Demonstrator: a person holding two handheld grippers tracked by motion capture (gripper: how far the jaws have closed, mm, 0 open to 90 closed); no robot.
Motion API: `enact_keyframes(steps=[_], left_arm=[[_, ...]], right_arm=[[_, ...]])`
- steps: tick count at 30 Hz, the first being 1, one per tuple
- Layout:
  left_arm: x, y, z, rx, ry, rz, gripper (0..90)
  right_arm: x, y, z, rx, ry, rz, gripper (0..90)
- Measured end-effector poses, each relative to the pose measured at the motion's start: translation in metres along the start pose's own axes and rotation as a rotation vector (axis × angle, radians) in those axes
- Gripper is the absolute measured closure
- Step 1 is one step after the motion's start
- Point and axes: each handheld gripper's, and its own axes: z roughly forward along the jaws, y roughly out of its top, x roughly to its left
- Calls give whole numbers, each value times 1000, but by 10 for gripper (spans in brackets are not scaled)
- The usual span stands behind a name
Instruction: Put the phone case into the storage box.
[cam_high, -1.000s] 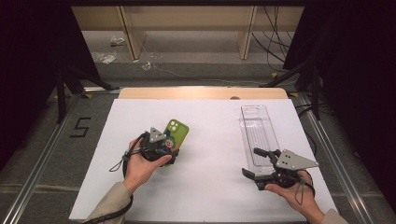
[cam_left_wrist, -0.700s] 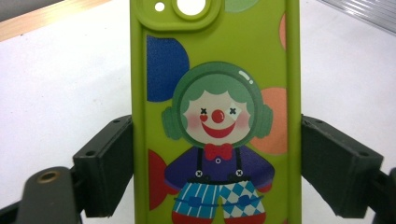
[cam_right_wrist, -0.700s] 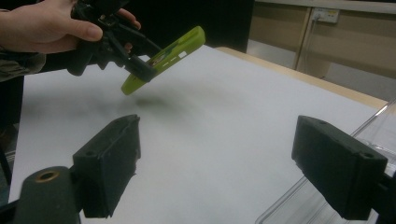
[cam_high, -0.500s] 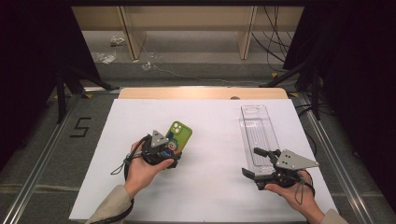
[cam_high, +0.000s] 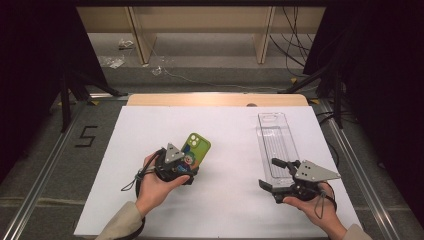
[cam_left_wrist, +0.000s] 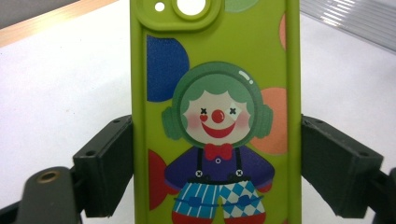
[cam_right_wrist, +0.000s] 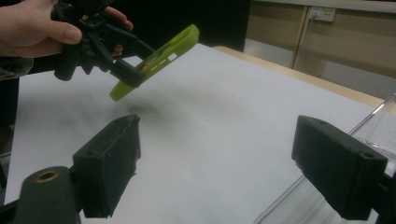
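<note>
The bench (cam_high: 150, 205) is covered by a white sheet and carries everything described here. On its right half, a clear plastic tray (cam_high: 276, 142) lies flat, long side running away from me. My right claw (cam_high: 274, 174) sits at the near end of that tray, with its jaws spread wide apart and nothing between them; in the right gripper view the tray's edge (cam_right_wrist: 373, 126) passes just beside the right-hand jaw.

On the left half, my left claw (cam_high: 187, 167) is clamped on a green phone case (cam_high: 194, 150). The case (cam_left_wrist: 215, 112) sits between the two jaws, each pressing one long edge. It bears a clown picture, and its camera opening points away from me. In the right gripper view the case (cam_right_wrist: 159, 58) is raised off the bench, tilted with its far end higher, and casts a shadow on the sheet below.

My left hand (cam_high: 155, 185) wraps the claw's body.
</note>
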Motion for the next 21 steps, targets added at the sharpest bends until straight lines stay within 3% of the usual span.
enact_keyframes(steps=[21], left_arm=[[-19, 0, -2, -17, -34, 39, 163]], right_arm=[[0, 1, 2, -2, -4, 0, 165]])
